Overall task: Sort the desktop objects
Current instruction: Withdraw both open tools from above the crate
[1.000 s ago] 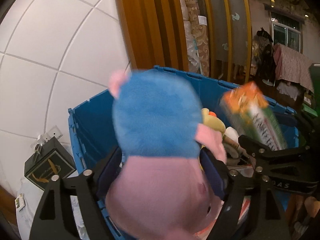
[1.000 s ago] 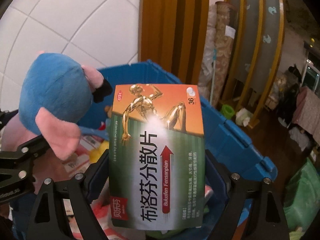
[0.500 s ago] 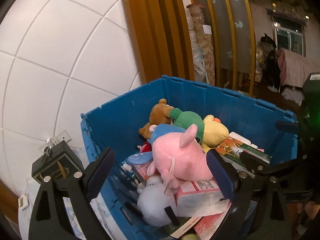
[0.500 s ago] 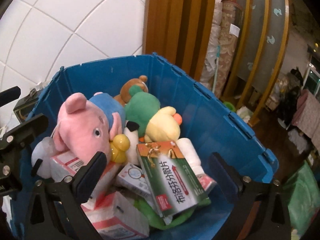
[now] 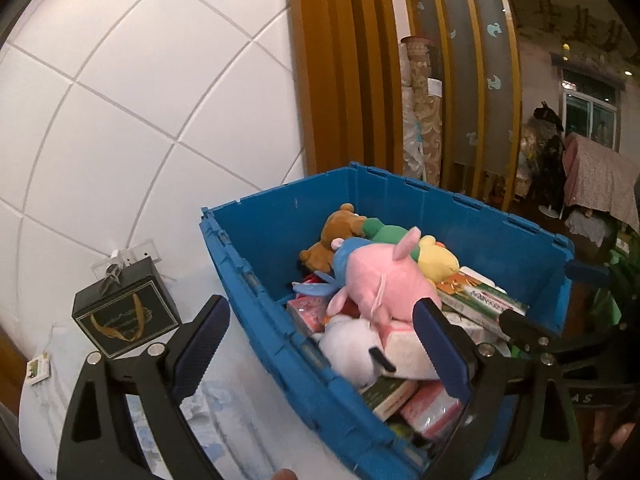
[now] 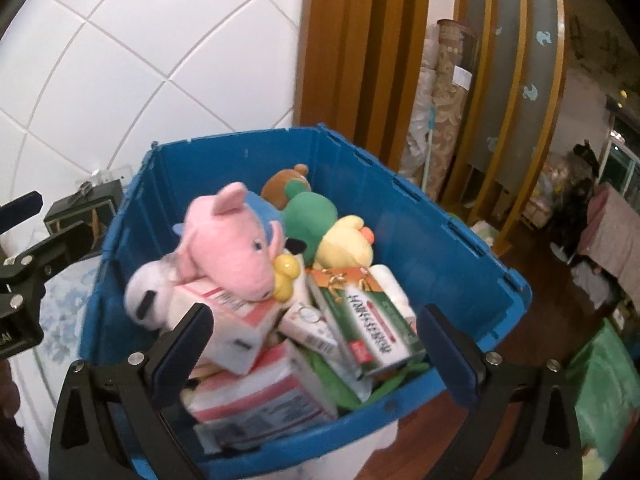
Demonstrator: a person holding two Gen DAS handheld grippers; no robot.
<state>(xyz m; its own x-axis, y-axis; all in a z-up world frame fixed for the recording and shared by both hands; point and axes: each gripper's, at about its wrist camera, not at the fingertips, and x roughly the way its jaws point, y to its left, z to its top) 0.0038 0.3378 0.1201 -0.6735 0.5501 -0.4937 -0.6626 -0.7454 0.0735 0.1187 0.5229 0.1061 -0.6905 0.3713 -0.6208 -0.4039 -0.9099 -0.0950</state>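
A blue plastic crate [image 5: 264, 280] [image 6: 420, 248] stands on a white table against a tiled wall. The pink pig plush with a blue cap [image 5: 380, 280] [image 6: 236, 256] lies on top of the pile inside. The green and orange medicine box [image 6: 364, 312] [image 5: 476, 296] lies beside it, next to a yellow duck plush [image 6: 348, 244] and a brown bear plush [image 5: 332, 236]. My left gripper [image 5: 320, 344] is open and empty over the crate's near left wall. My right gripper [image 6: 316, 348] is open and empty above the crate's near edge.
A black gift box with a gold ribbon [image 5: 124, 316] sits on the table left of the crate, near a wall socket [image 5: 132, 256]. Pink and white cartons [image 6: 256, 396] fill the crate's front. Wooden slats [image 5: 352, 64] rise behind. A white plush [image 5: 352, 348] lies under the pig.
Both grippers opened: the pig plush and the medicine box dropped into the crate. Since then both grippers have drawn back and the left has shifted left.
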